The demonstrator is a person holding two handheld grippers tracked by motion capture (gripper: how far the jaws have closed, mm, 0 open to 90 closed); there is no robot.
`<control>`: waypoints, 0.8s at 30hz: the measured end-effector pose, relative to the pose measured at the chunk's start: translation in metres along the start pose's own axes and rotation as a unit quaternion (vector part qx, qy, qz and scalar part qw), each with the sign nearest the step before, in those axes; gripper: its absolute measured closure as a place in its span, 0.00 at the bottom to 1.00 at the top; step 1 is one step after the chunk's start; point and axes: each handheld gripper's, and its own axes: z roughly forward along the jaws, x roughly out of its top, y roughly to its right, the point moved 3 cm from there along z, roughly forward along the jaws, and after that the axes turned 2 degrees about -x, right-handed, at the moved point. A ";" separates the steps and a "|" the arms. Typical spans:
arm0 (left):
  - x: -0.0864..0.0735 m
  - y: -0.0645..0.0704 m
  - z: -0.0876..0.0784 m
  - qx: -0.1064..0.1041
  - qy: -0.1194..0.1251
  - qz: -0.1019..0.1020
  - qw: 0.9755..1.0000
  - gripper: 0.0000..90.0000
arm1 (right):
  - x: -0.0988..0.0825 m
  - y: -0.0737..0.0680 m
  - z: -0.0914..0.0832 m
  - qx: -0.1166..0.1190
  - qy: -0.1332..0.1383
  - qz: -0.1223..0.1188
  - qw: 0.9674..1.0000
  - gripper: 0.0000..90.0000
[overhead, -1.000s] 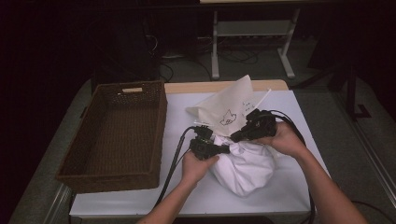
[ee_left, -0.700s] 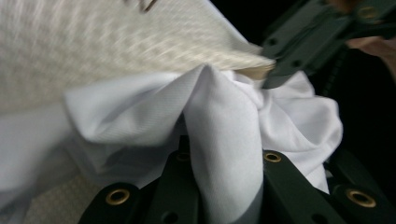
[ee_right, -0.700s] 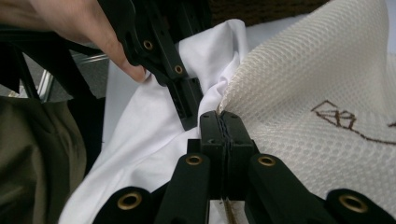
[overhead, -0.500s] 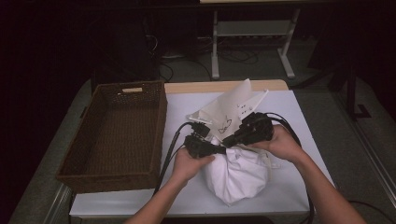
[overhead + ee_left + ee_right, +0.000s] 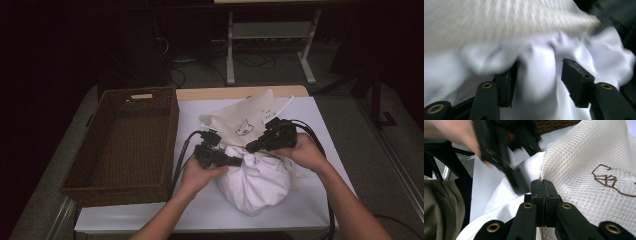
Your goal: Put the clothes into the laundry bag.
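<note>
A white sheet [image 5: 320, 130] is covering the table in a dark room. The mesh bag [image 5: 240, 122] is bearing a cat outline, no legible writing. The left gripper [image 5: 239, 161] has just been opening around white cloth [image 5: 257, 182]; the right gripper [image 5: 250, 148] is pinching the bag's edge.

My left gripper [image 5: 235, 161] has just been opening its fingers [image 5: 576, 85], and they now stand apart. My right gripper [image 5: 251, 148] keeps its fingers [image 5: 545, 202] pressed tight together, and both forearms reach forward, grippers angled toward each other.

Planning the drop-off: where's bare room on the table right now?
Free: inside the wicker basket; the white mat's front strip below the white bundle; its far-right corner. Crowded: mid-mat, where both tools meet at the mesh bag.
</note>
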 end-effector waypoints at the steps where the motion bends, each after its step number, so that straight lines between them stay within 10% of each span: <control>1: 0.000 0.000 0.000 0.000 0.000 0.000 1.000 0.44 | 0.000 0.000 0.000 -0.003 -0.001 0.000 1.000 0.98; 6: -0.020 -0.013 -0.018 0.006 0.001 -0.017 1.000 0.41 | 0.001 0.002 0.001 -0.009 -0.001 0.000 1.000 0.98; 10: -0.006 -0.022 -0.010 0.011 0.091 -0.039 0.995 0.54 | 0.004 0.000 0.005 -0.010 -0.007 -0.009 1.000 0.98; 12: 0.001 -0.025 0.003 0.006 0.086 -0.049 0.995 0.65 | 0.004 -0.001 0.006 -0.011 -0.008 -0.008 1.000 0.98; 16: 0.004 -0.015 0.023 0.002 0.072 -0.011 0.997 0.92 | 0.006 0.000 0.004 -0.010 -0.007 -0.011 1.000 0.98; 24: 0.012 0.013 0.046 -0.032 0.047 0.031 0.998 0.95 | 0.007 -0.006 0.009 -0.002 -0.017 -0.022 1.000 0.99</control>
